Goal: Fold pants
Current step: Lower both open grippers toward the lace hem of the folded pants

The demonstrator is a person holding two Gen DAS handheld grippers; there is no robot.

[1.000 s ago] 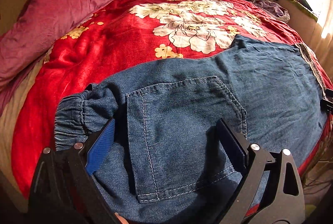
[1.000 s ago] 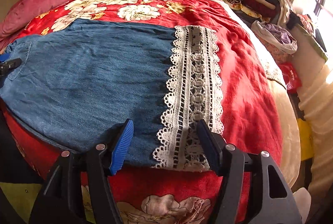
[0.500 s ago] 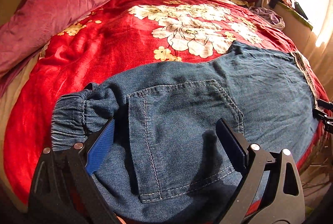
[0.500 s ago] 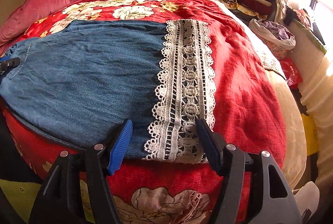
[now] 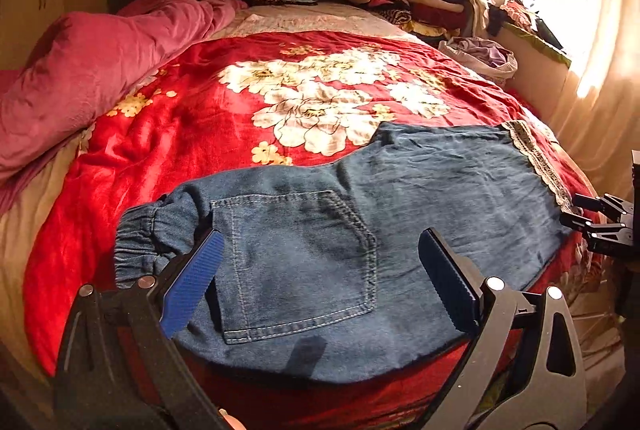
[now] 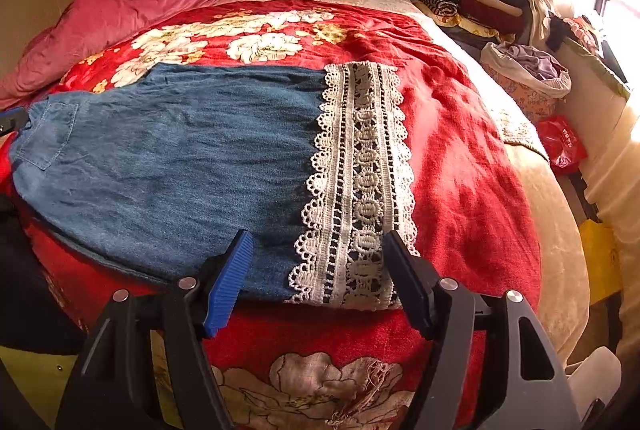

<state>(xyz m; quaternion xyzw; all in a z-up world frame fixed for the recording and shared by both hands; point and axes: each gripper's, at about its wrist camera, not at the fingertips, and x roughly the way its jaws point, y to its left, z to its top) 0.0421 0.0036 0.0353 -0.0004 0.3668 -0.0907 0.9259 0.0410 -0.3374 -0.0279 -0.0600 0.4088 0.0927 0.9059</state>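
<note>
One pair of denim pants (image 5: 400,198) lies flat along the near edge of the red floral blanket (image 5: 192,126), already doubled leg on leg it seems, elastic waistband (image 5: 140,238) at the left and lace-trimmed cuff (image 6: 356,182) at the right. The left gripper (image 5: 320,278) hovers with jaws wide over the back pocket (image 5: 300,262), and the right gripper (image 6: 320,270) hovers equally wide and empty at the cuff's near corner. Judging by this, the crosswise fold is about to begin, which calls for pinching both layers at the cuff edge and carrying them toward the waistband.
</note>
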